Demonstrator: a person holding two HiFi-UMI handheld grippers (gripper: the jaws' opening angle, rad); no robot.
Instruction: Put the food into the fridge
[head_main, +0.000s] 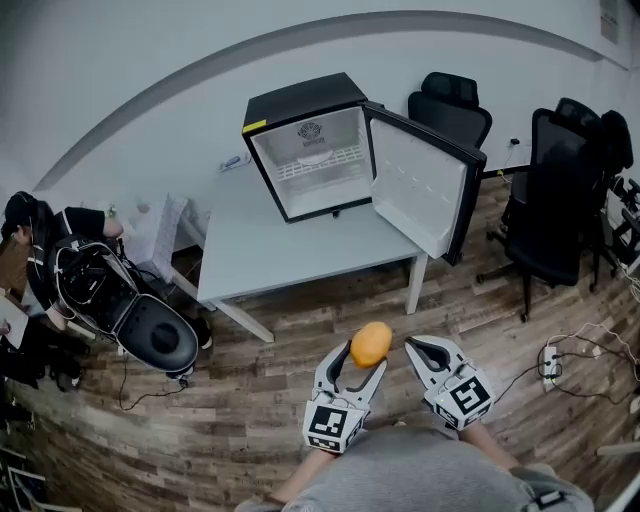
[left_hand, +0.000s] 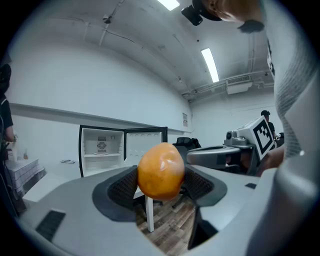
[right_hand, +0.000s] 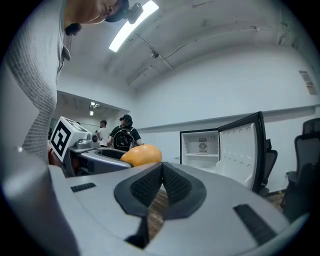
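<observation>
An orange fruit (head_main: 371, 344) is clamped between the pads of my left gripper (head_main: 366, 352), held in the air above the wooden floor. In the left gripper view the orange (left_hand: 160, 171) fills the gap between both black pads. My right gripper (head_main: 420, 350) hovers just to the right of it, jaws pressed together with nothing between them (right_hand: 161, 185). The small black fridge (head_main: 318, 145) stands on the white table (head_main: 270, 250) ahead, its door (head_main: 425, 185) swung wide open to the right, its white inside bare but for a wire shelf.
Black office chairs (head_main: 560, 190) stand right of the table, another (head_main: 452, 108) behind the fridge door. A black bag and clutter (head_main: 110, 295) lie on the floor at left. A power strip with cables (head_main: 550, 360) lies at right. People stand behind, seen in the right gripper view.
</observation>
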